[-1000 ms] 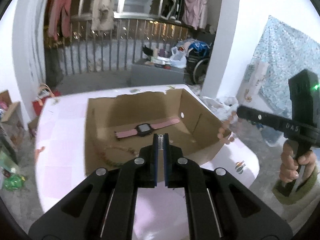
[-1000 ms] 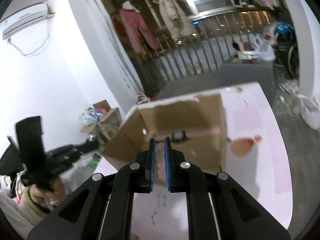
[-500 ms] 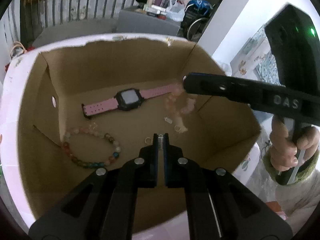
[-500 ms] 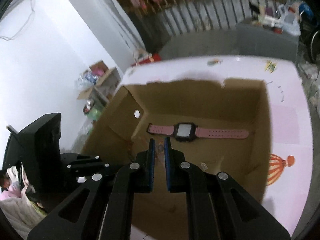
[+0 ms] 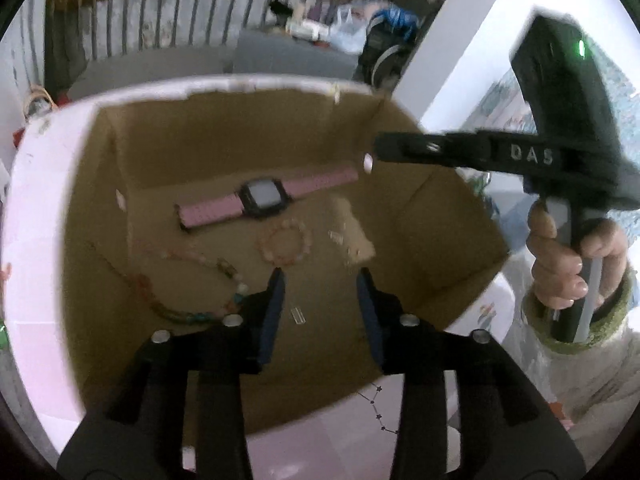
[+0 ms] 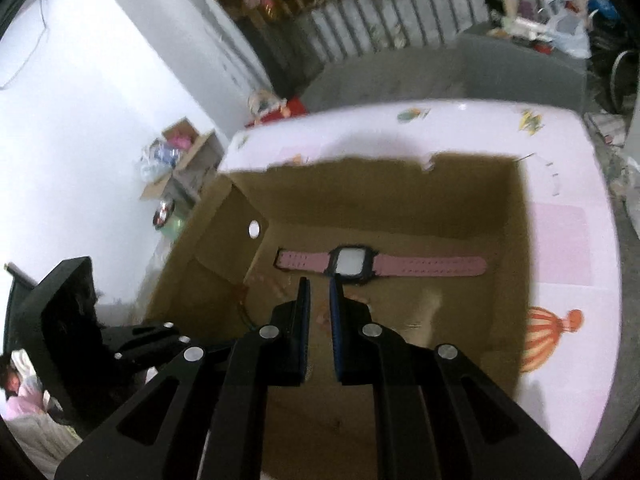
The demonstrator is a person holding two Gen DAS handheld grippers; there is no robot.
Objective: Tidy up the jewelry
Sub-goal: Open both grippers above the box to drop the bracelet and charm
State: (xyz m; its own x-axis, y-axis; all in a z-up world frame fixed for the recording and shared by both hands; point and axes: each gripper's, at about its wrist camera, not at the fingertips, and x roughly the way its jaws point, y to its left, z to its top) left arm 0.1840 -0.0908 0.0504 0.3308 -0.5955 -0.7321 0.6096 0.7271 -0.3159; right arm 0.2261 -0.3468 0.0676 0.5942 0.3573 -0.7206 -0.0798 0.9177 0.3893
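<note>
An open cardboard box [image 5: 240,132] [image 6: 360,196] holds a pink-strapped watch [image 5: 264,200] [image 6: 348,262], a pale pink bead bracelet [image 5: 285,242] and a long multicoloured bead string [image 5: 188,292]. My left gripper [image 5: 322,280] hangs over the box floor with its jaws opening. A small metal spring [image 5: 298,315] lies loose on the cardboard between them, untouched. My right gripper [image 6: 320,284] points at the watch; its jaws are opening, a narrow gap with nothing in it. In the left wrist view the right gripper's fingers [image 5: 400,148] reach over the box's right wall.
The box sits on a pink-and-white table [image 6: 560,240] with cartoon prints. A person's hand [image 5: 560,264] in a green-cuffed sleeve holds the right gripper. Another tiny metal piece [image 5: 336,236] lies by the bracelet. A railing, hanging clothes and clutter fill the background.
Both grippers came down over the box. The left jaws parted and let go of the spring. The pale bracelet that hung from the right gripper now lies on the box floor.
</note>
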